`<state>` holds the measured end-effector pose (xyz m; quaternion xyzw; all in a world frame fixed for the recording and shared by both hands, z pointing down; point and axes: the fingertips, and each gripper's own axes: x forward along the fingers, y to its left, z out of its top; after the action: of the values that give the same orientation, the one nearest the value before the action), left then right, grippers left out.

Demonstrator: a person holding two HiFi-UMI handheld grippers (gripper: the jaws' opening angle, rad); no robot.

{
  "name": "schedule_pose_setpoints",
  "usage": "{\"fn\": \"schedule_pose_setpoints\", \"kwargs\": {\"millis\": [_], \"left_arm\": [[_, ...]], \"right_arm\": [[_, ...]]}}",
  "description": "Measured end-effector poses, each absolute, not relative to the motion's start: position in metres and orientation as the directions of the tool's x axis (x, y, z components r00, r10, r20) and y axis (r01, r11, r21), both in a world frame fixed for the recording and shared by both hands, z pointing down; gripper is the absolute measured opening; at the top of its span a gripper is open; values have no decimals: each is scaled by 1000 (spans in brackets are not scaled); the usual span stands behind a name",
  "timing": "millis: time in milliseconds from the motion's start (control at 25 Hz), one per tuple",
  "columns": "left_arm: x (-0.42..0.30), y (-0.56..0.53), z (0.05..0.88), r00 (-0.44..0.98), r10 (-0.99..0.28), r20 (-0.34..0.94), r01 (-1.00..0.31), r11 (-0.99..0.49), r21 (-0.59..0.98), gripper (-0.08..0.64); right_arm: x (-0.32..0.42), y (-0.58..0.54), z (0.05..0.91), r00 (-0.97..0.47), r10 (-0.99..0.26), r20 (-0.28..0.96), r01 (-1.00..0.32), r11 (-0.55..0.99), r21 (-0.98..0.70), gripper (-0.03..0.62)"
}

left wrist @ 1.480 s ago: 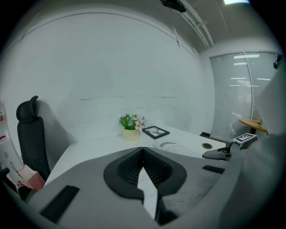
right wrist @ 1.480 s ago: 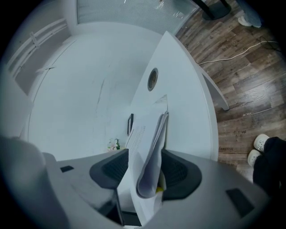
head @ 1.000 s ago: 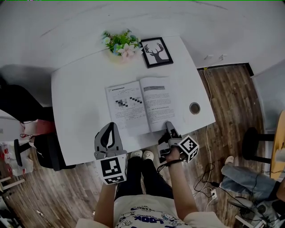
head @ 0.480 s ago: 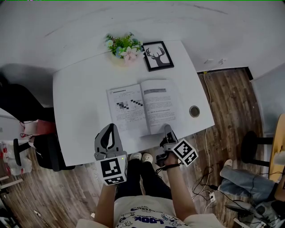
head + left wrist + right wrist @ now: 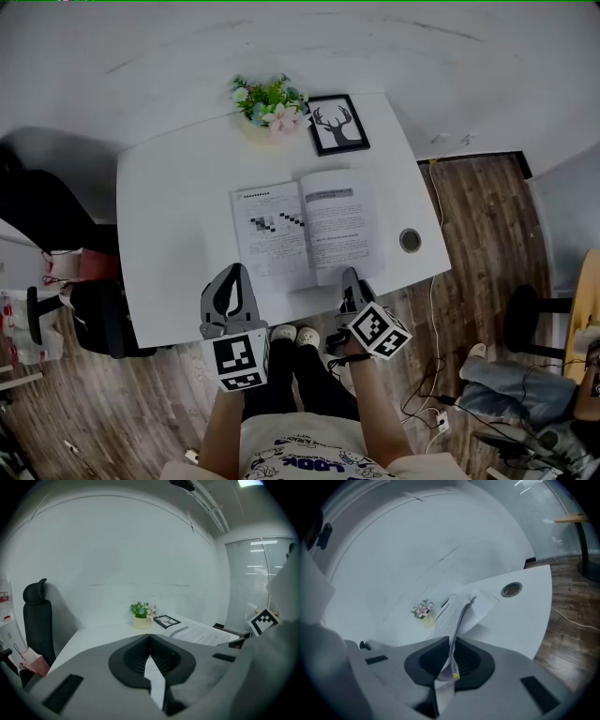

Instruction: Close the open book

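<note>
- The left gripper hangs over the near edge of the table, left of the book. Its jaws are pressed together on nothing, and it has hardly stirred in the last second (a bystander for now).
- The book lies open at the middle of the table, with its spine running near to far. The potted flowers and a framed deer picture stand beyond its far edge. Its left half is flat, and the near edge of its right half has begun to lift.
- The right gripper sits at that near right edge. Its jaws have just been closing and now pinch the right-hand pages, which stand on edge between them in the right gripper view. Since a second ago its wrist has rolled, so the marker cube faces more upward, and it has risen a little.
- So the grip looks made and the fold started. What seems left is swinging the right half over onto the left. Whether the cover is in the pinch too, I cannot tell.
</note>
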<state>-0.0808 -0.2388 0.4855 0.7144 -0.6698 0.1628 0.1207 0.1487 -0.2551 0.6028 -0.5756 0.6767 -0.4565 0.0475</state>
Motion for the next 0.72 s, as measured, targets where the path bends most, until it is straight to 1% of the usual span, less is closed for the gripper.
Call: {"fn": "schedule_pose_setpoints", "kwargs": {"millis": [240,480,720], "left_arm": [[-83,-234,482,44,-922,385,-997,-64,-41,23],[-91,-228,480,26,-924,381,-998,-43,-36,23],[-99,-222,476,13,-927,375,-999,-29,-38,23]], "right_arm": [[138,-253,593,-341,-822,455,-801,1,-598,46],[124,-249,586,-349,-816,462,-869,96,-486,44],[107,-244,579,-378,-806,456,-885,169,-435,43]]}}
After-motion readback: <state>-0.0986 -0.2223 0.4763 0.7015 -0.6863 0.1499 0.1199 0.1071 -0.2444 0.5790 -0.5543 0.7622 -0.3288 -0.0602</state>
